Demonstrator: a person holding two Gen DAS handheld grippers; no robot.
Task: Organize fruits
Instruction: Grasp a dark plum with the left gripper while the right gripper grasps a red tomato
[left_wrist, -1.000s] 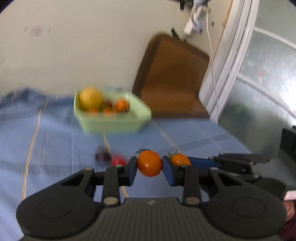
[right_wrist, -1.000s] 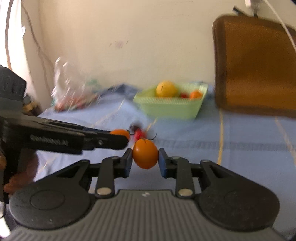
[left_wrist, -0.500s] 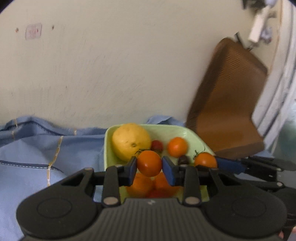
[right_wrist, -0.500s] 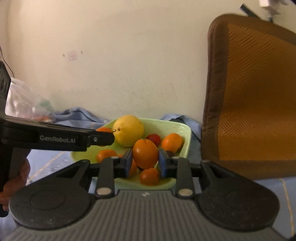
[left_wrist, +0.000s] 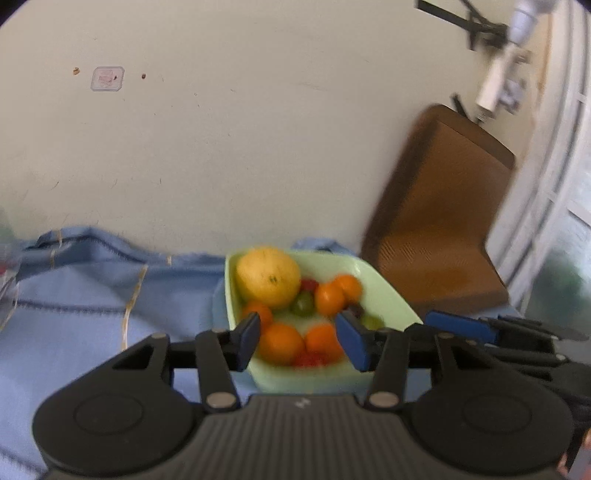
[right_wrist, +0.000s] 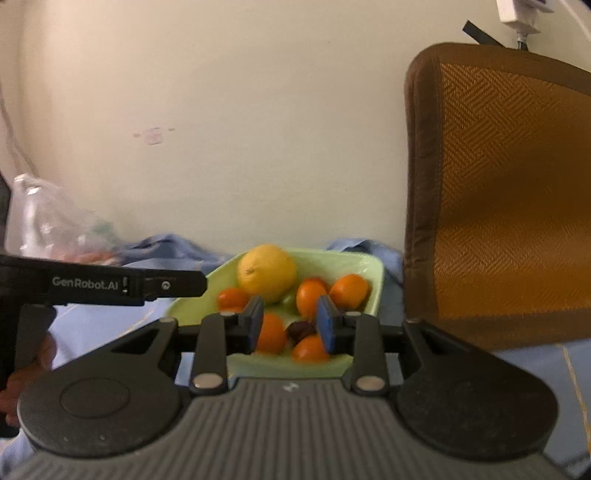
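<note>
A pale green bowl (left_wrist: 388, 295) (right_wrist: 373, 269) stands on the blue cloth against the wall. It holds a big yellow citrus (left_wrist: 267, 277) (right_wrist: 266, 271), several orange tomatoes (left_wrist: 281, 343) (right_wrist: 310, 295), a green grape (left_wrist: 303, 303) and small red fruit. My left gripper (left_wrist: 301, 338) hovers over the bowl's near rim. Its jaws are opening and nothing is between them. My right gripper (right_wrist: 290, 325) hangs over the bowl from the other side, its pads apart and gripping nothing. Its blue finger (left_wrist: 458, 326) shows at the right of the left wrist view.
A brown woven cushion (right_wrist: 509, 192) (left_wrist: 443, 221) leans on the wall just right of the bowl. A clear plastic bag (right_wrist: 48, 221) sits at far left on the blue cloth (left_wrist: 74, 295). A hand (right_wrist: 22, 369) holds the left gripper's handle.
Both grippers travelled across the cloth to the bowl, each shut on an orange tomato. Now both pairs of jaws have spread and the tomatoes are gone from between them.
</note>
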